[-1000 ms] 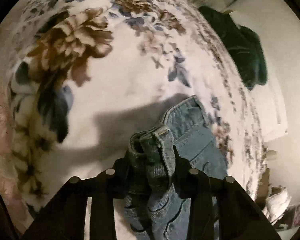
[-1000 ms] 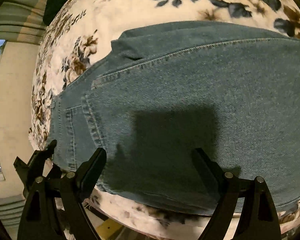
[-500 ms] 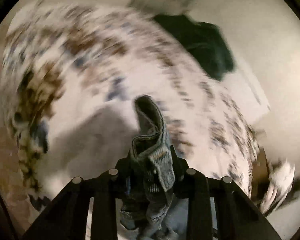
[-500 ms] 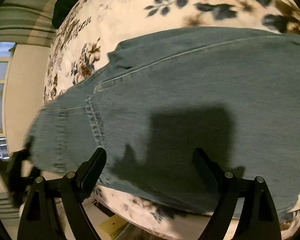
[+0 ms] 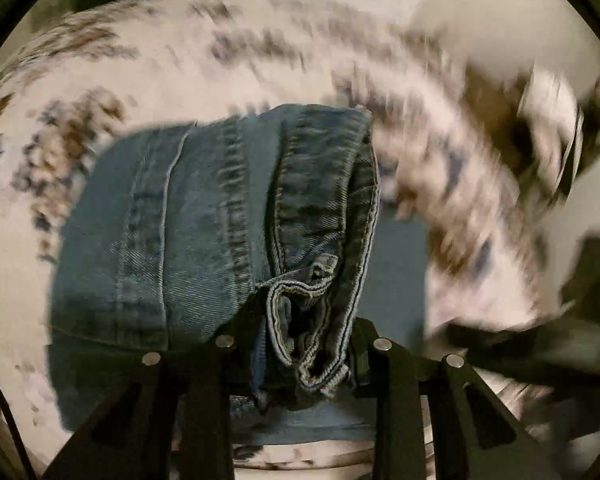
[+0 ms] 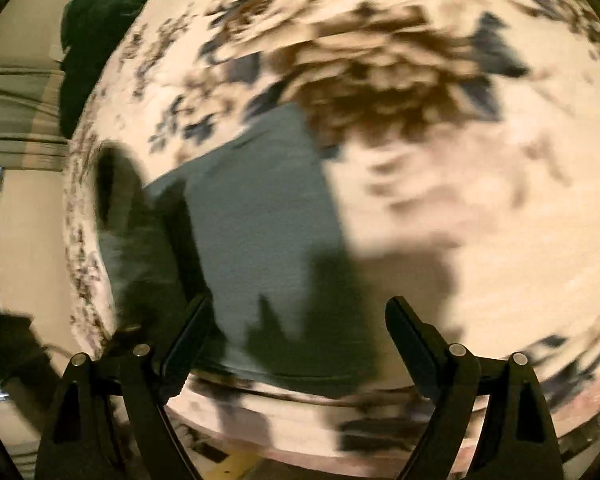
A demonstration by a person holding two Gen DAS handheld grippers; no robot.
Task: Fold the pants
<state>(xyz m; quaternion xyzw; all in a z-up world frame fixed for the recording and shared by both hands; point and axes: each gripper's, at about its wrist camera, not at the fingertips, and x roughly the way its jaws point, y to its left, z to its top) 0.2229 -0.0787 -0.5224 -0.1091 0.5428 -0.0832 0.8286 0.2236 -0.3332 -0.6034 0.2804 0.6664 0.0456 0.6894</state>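
The blue jeans [image 5: 204, 216] lie on a floral bedspread [image 5: 228, 64]. My left gripper [image 5: 304, 340] is shut on a bunched hem and seam of the jeans and holds it up over the flat denim below. In the right wrist view the jeans [image 6: 260, 216] lie as a flat, blurred panel on the bedspread [image 6: 480, 200]. My right gripper [image 6: 300, 328] is open and empty, hovering above the near edge of the denim. A dark blurred shape [image 6: 128, 216] at the left looks like the other gripper with the lifted cloth.
A dark green garment [image 6: 100, 32] lies at the far edge of the bed. A pale wall and curtain [image 6: 16, 120] are to the left. The bed's near edge [image 6: 340, 432] runs under the right gripper. Clutter [image 5: 552, 136] shows beyond the bed at right.
My left gripper has swung the held denim end across and over the rest of the jeans. The right gripper's view has shifted fast; far less denim fills it. It stays open.
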